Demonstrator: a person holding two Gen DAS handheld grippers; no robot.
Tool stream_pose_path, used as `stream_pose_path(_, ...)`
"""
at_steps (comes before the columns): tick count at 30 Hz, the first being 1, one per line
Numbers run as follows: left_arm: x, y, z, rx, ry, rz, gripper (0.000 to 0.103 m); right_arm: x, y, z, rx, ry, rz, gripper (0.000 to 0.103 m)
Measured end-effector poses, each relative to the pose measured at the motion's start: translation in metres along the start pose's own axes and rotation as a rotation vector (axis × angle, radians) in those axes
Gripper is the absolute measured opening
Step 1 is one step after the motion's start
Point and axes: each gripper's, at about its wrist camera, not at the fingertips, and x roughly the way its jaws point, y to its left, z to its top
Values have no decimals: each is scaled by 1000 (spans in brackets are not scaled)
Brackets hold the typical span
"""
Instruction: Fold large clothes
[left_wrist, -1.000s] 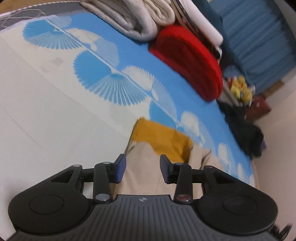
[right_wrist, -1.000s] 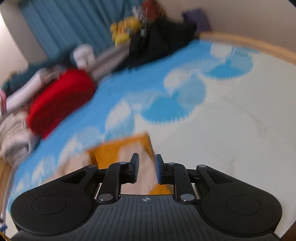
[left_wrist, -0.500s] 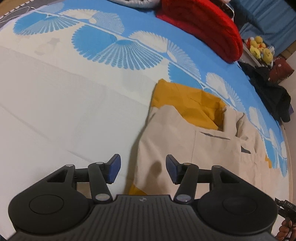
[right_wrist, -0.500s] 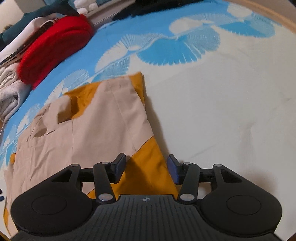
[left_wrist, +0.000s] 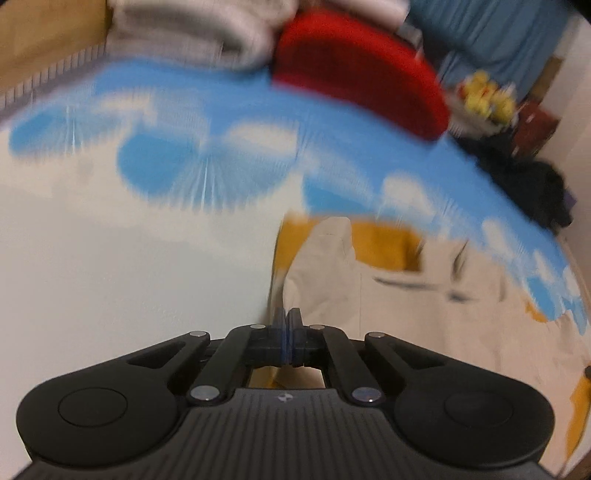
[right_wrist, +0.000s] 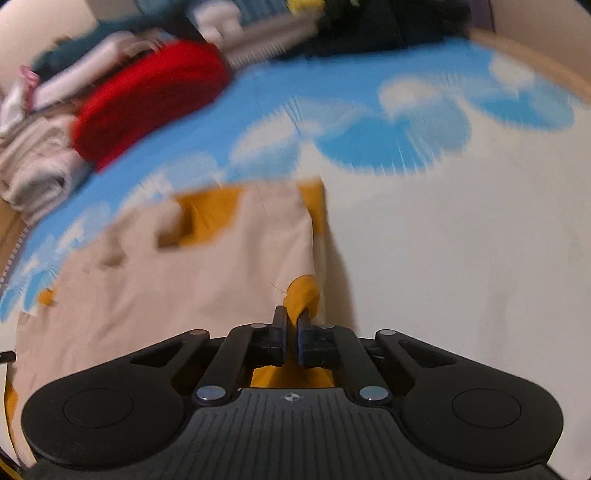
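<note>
Half a second ago both claws gaped over the garment (right_wrist: 207, 280) on the bed (right_wrist: 461, 258); now the left claw (left_wrist: 289, 320) and right claw (right_wrist: 291, 319) pinch its near corners, ready to lift for the fold.

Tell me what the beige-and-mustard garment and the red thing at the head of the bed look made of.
Beige-and-mustard garment: thin woven cloth, likely cotton, matte; it creases softly and bunches where the right gripper pinches it. Red thing: looks like thick, fuzzy knit or fleece, matte, with a rounded bulk; motion blur leaves the texture uncertain.
</note>
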Motion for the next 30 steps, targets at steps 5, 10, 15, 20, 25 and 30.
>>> stream_pose_path(5, -24, -16, 16, 48, -220, 10, 0, -30, 11, 16, -28, -219, 4, 4)
stream_pose_path(10, -2, -24, 27, 22, -232, 49, 0, -11, 23, 29, -49, -286, -52, 4)
stream_pose_path(15, 32, -34, 35, 47, -192, 104, 0, 21, 32, 38, -45, -267, -102, 4)
stream_pose_path(20, 61, -20, 41, 23, -158, 159, 0, 51, 32, 38, -34, -224, -160, 4)
stream_pose_path(25, 84, -1, 36, -79, -2, 136, 2, 97, 15, 26, 27, 25, -235, 10)
stream_pose_path(30, 81, 12, 34, -158, 29, 40, 40, 96, 12, 24, 46, 44, -215, 26)
